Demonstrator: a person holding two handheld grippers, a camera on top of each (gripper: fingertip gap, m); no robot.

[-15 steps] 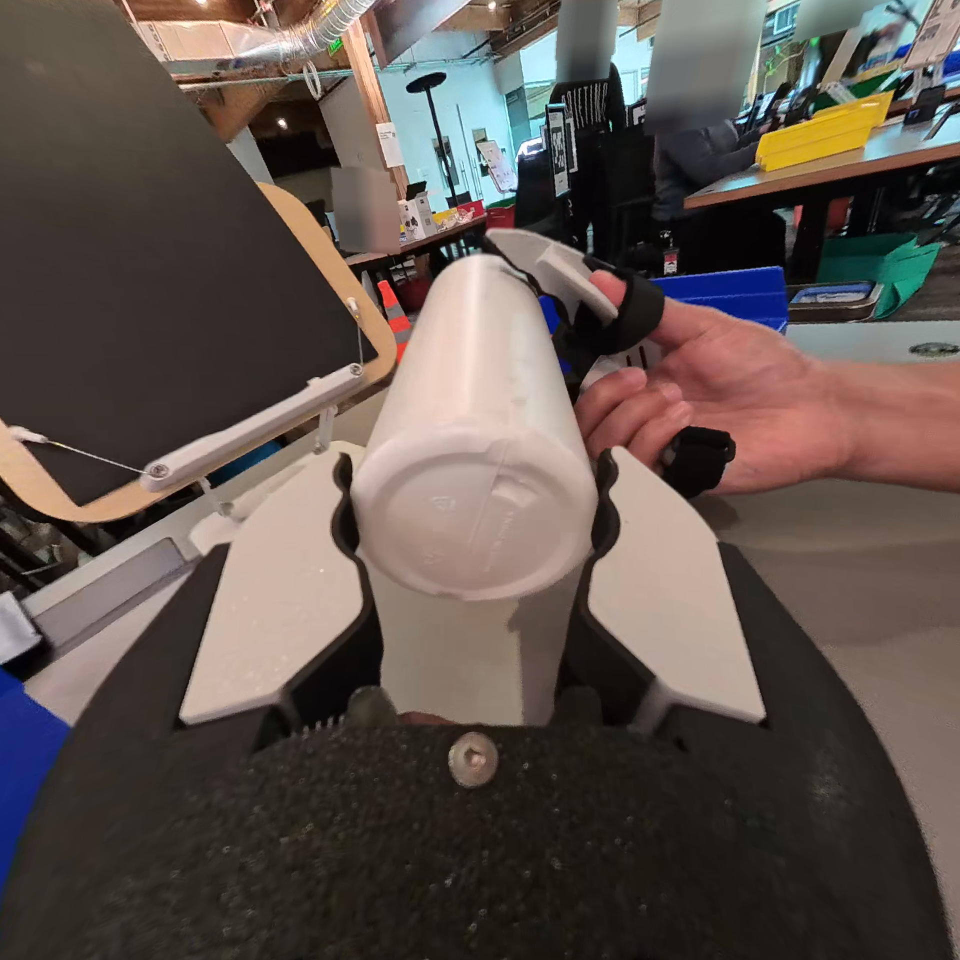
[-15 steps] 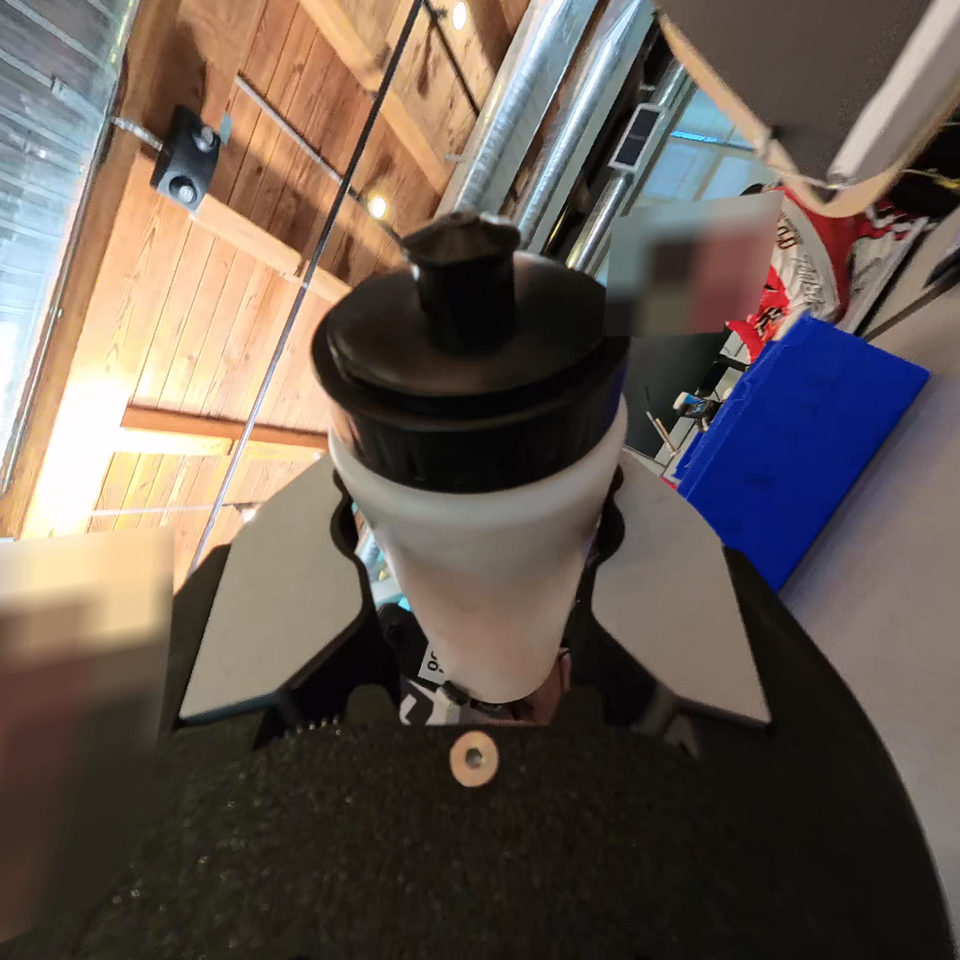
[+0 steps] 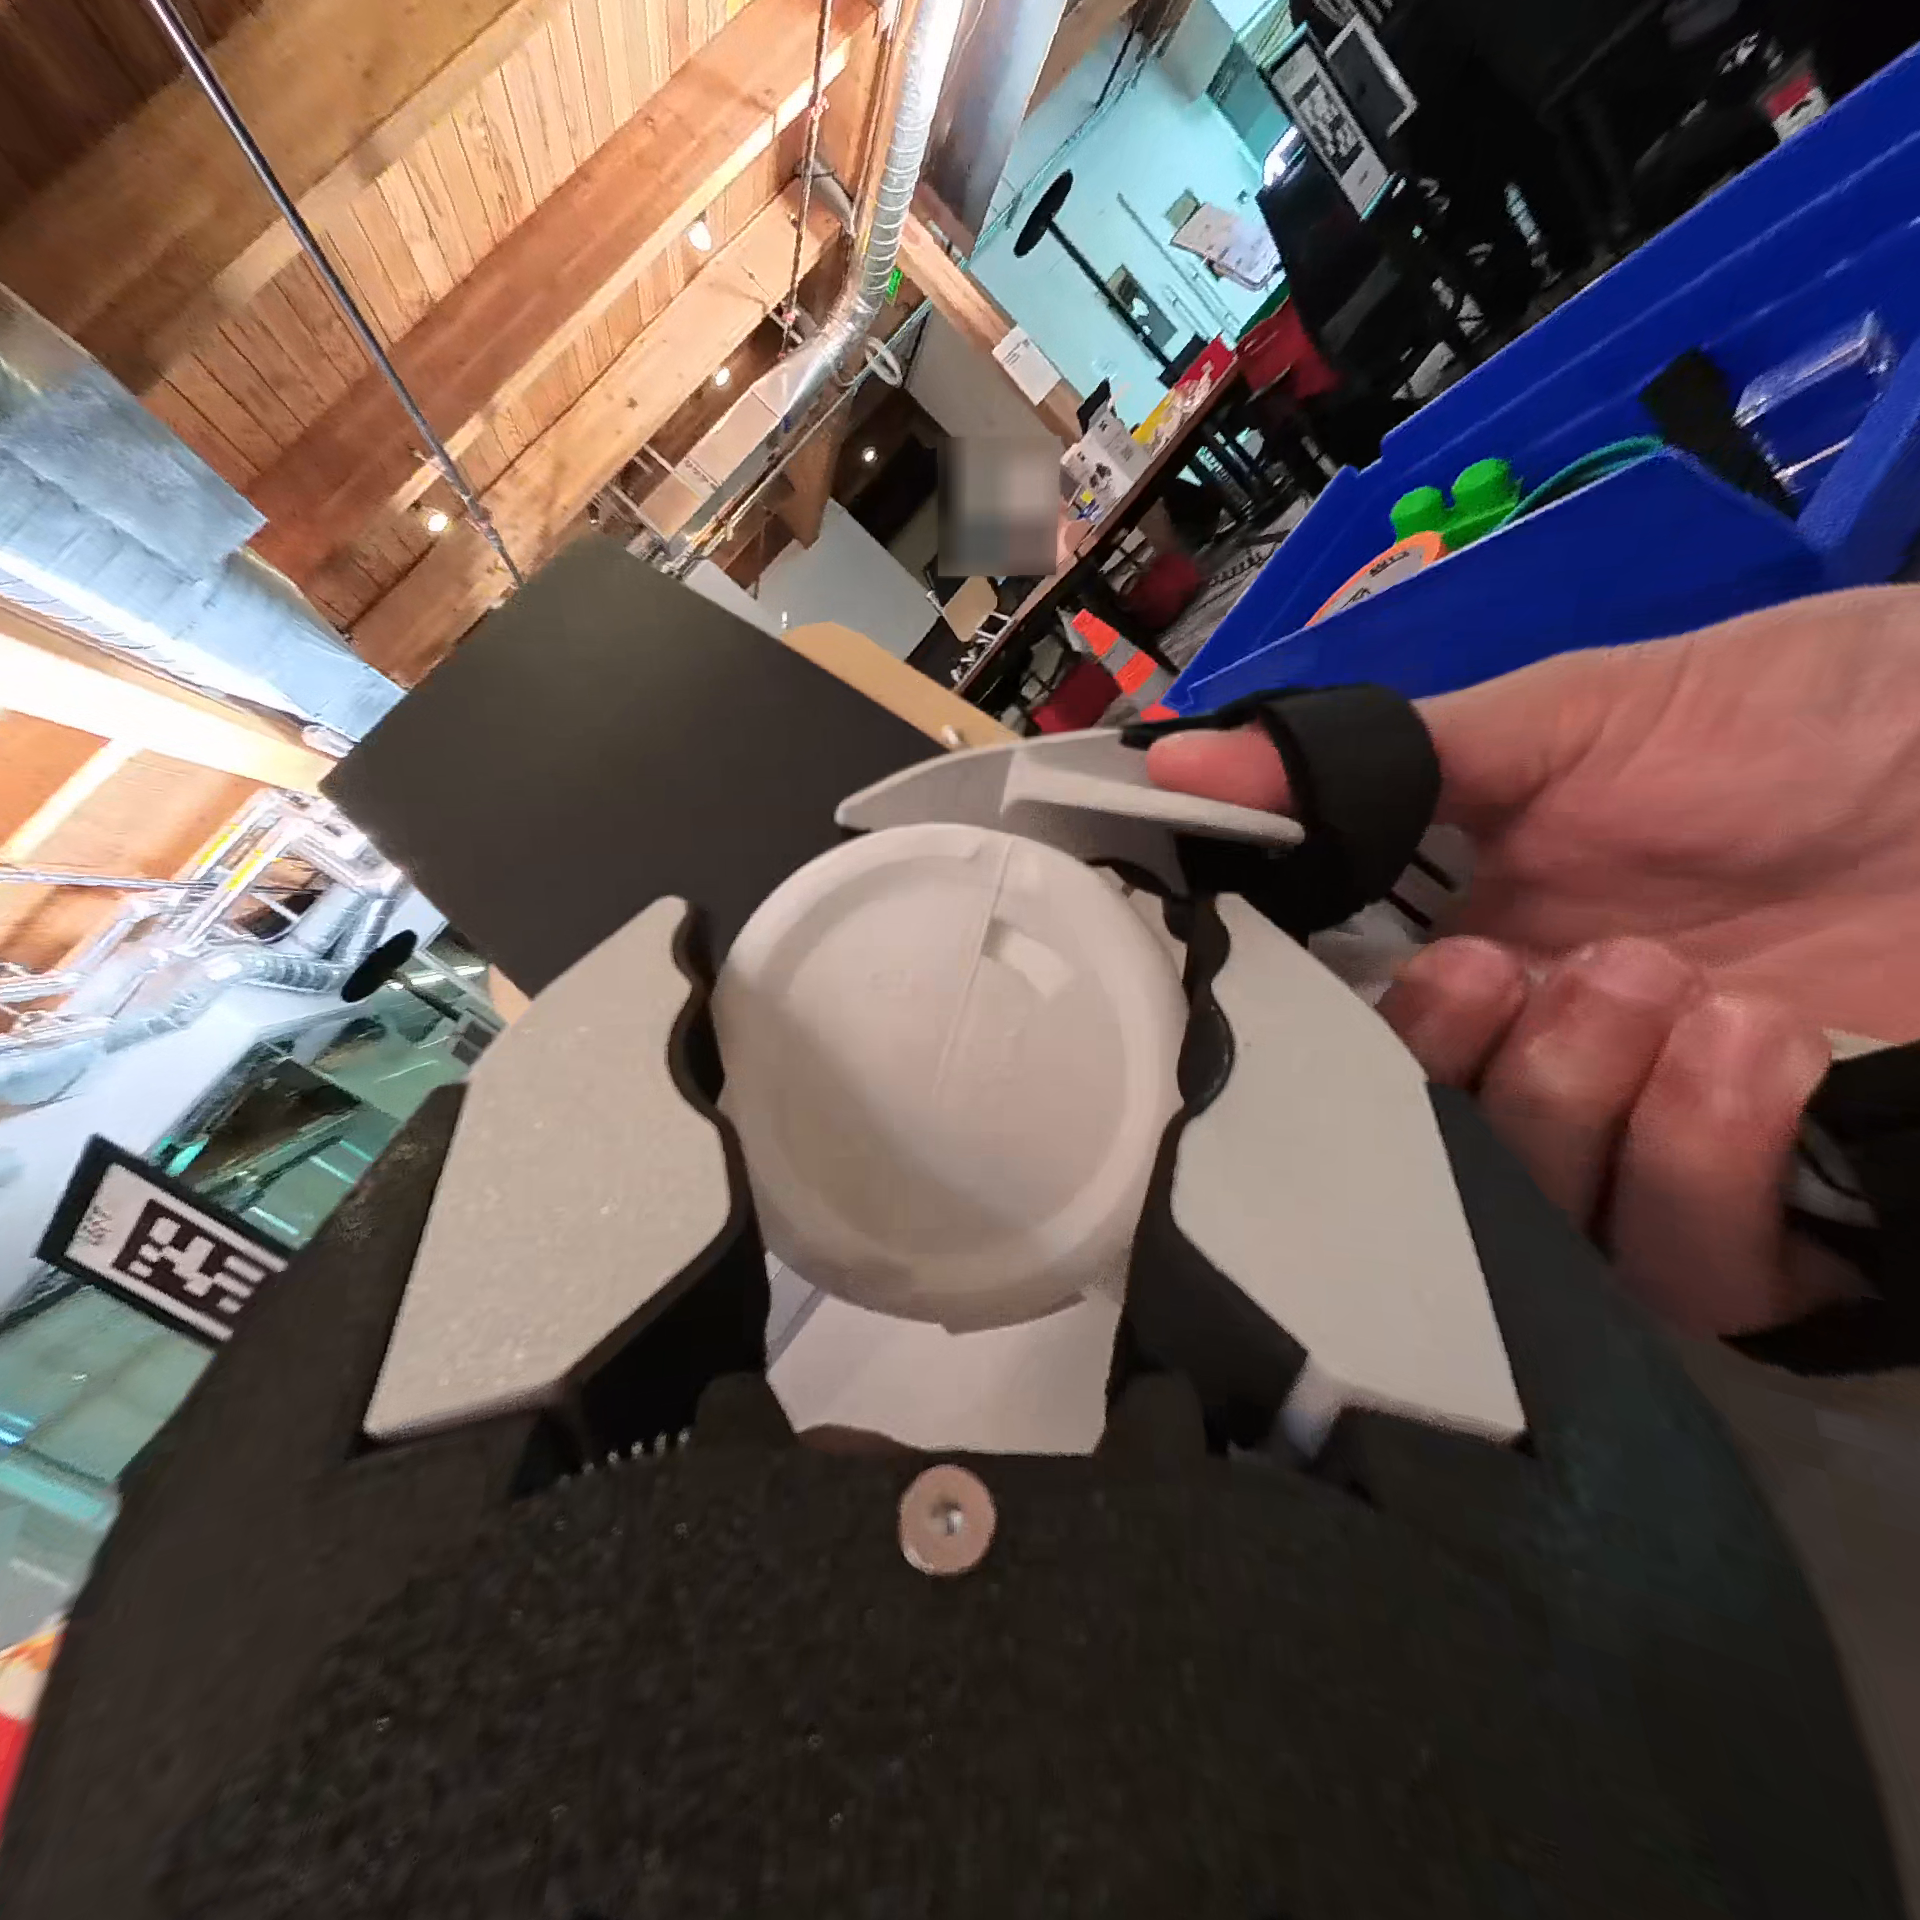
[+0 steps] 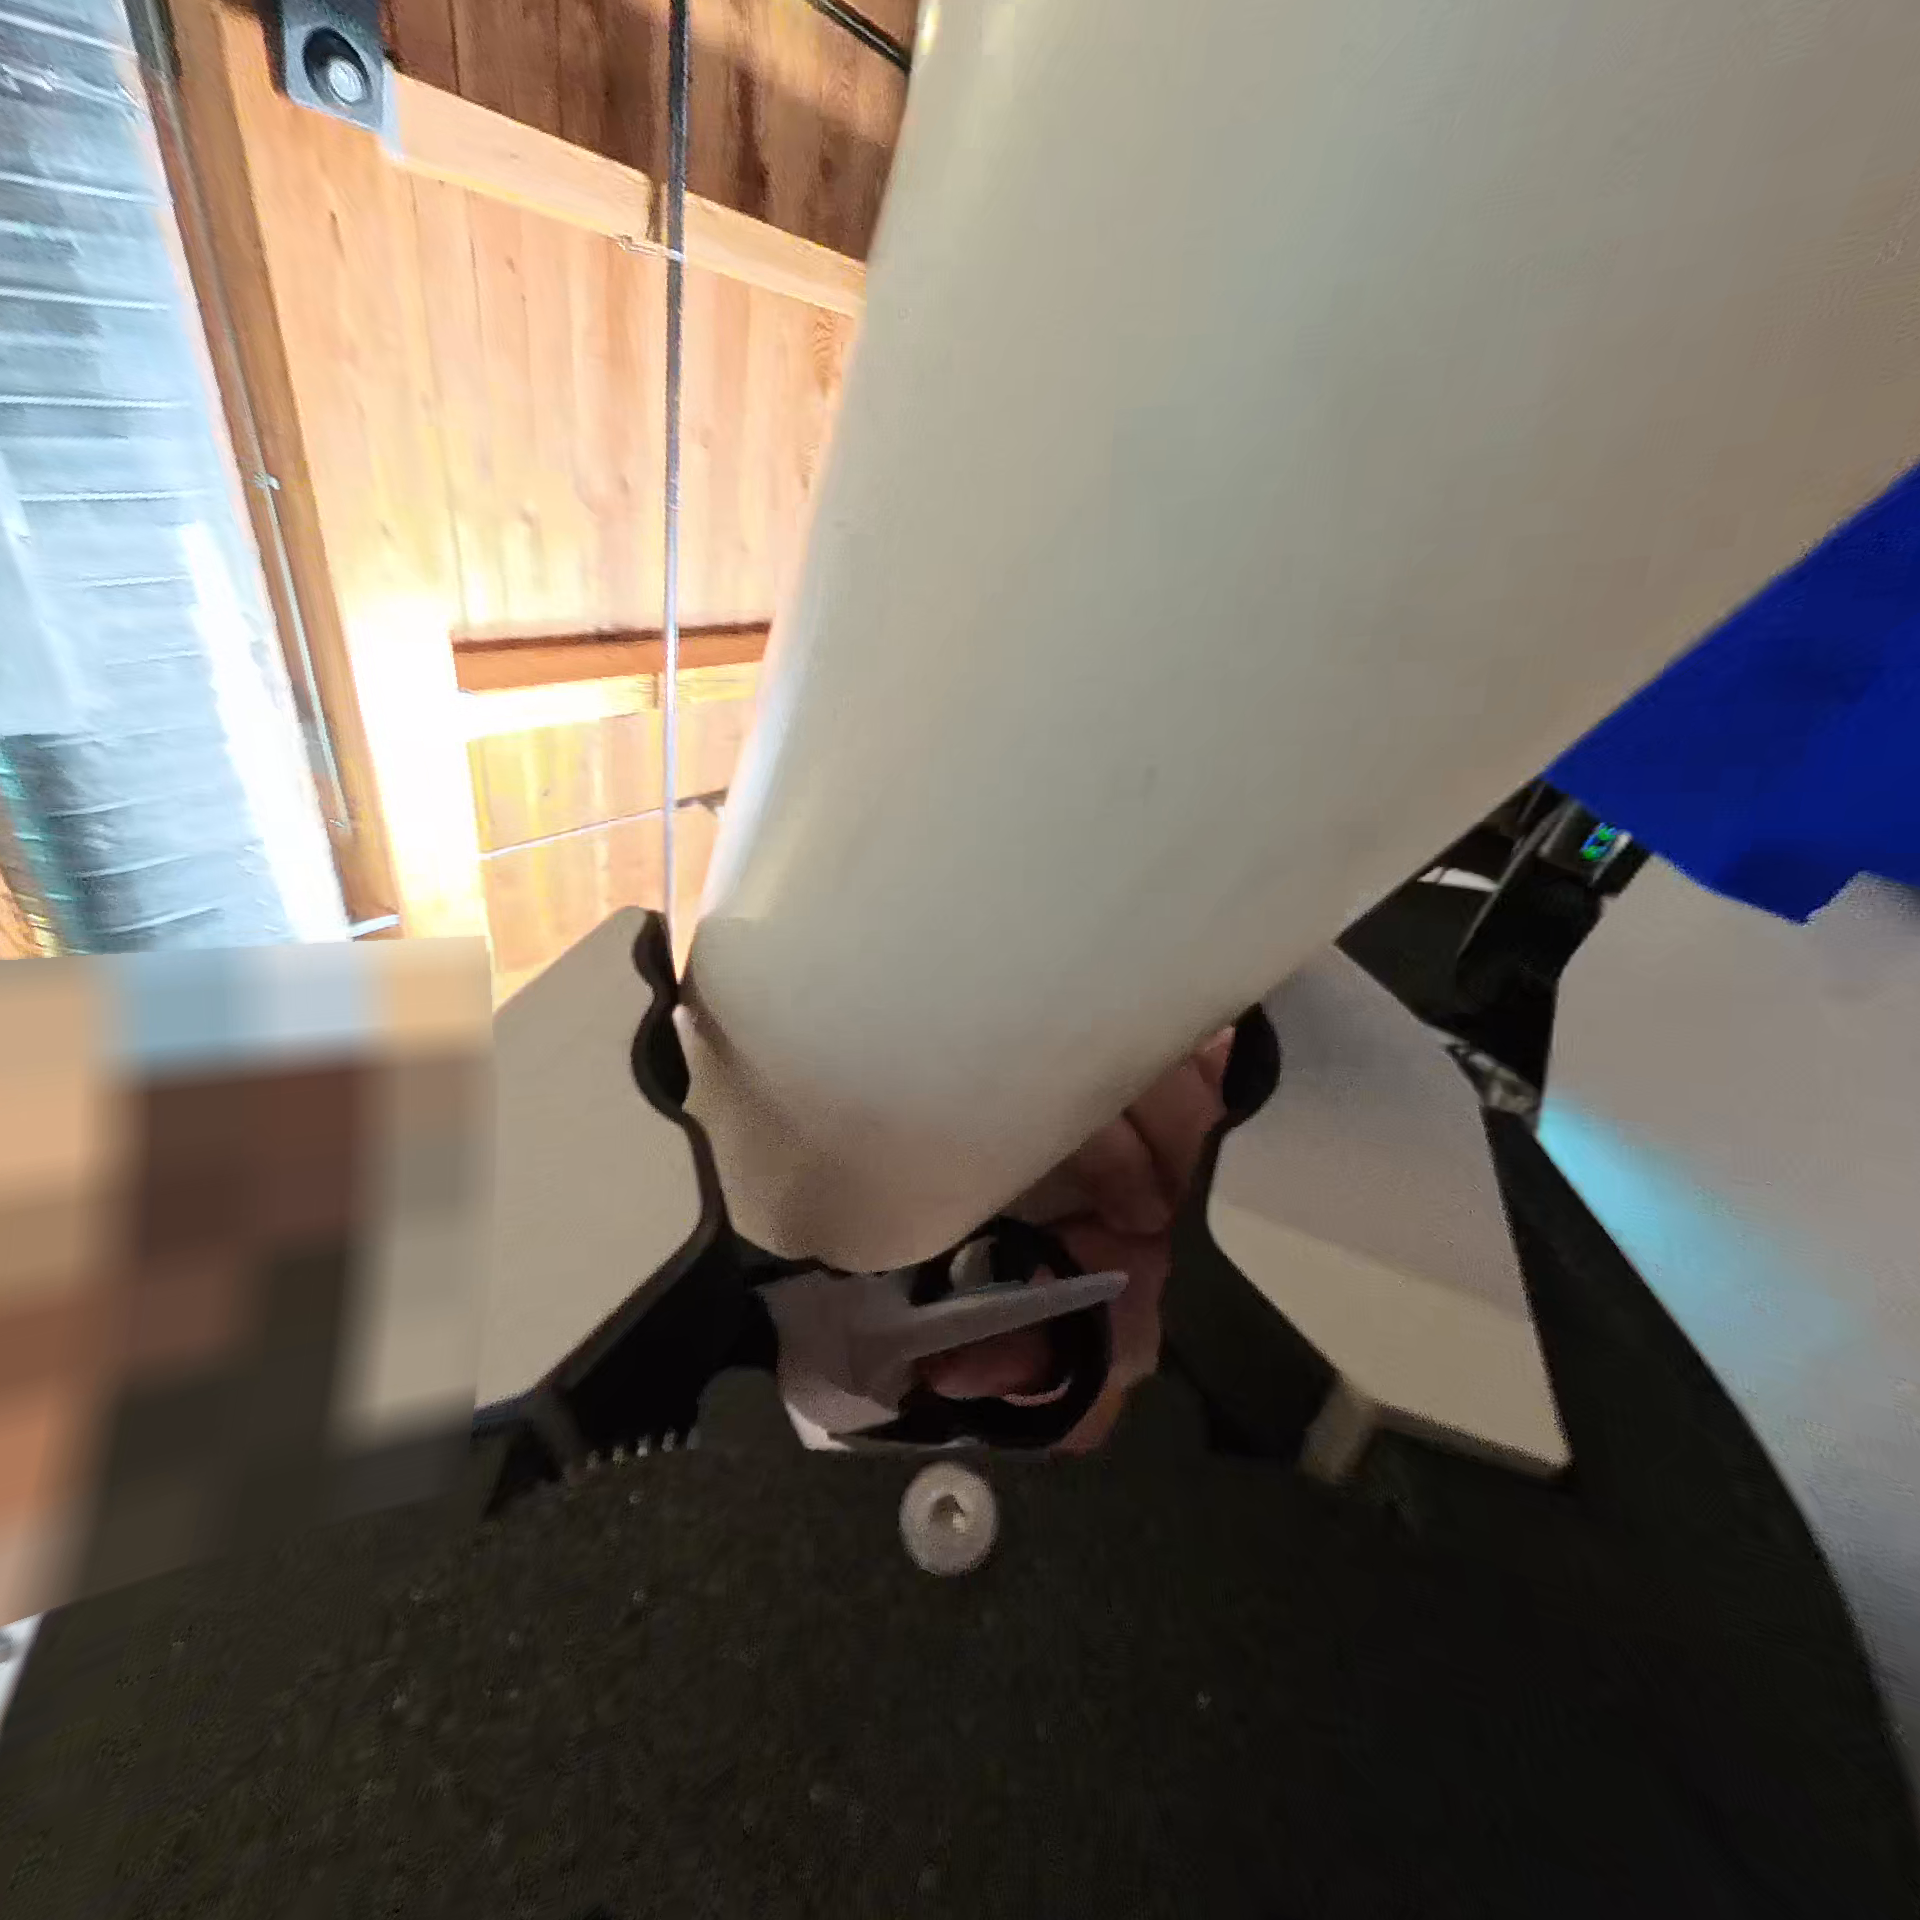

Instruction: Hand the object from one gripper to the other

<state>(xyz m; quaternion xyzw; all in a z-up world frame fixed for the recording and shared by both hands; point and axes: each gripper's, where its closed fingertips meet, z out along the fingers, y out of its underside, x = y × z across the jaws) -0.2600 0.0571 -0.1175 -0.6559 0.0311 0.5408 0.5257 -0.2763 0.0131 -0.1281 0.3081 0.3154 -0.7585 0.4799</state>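
1. The left gripper has its two grey fingers closed in on the round base of the white bottle. The black inner pads sit against both sides, and the base faces the camera.
2. The right gripper has its fingers spread wider than the bottle. The finger on the left of the picture touches the bottle's side. A gap shows at the other finger, so this gripper has no grip on it.
3. The bottle is held up in the air, and in the right wrist view it slants up and to the right.
4. In the left wrist view a hand reaches in from the right. Black straps loop over its fingers, and one finger lies along a grey lever just above the bottle.
5. A strip of pale grey tabletop shows at the lower right.
6. Behind the bottle stands a black board with a light wooden edge.
7. Above are a wooden plank ceiling and silver ducts.
8. Blue bins stand at the right, and a black and white marker tag is at the left.
9. Count: one bottle, two grippers with two fingers each, one hand in clear view, one board and one tag.
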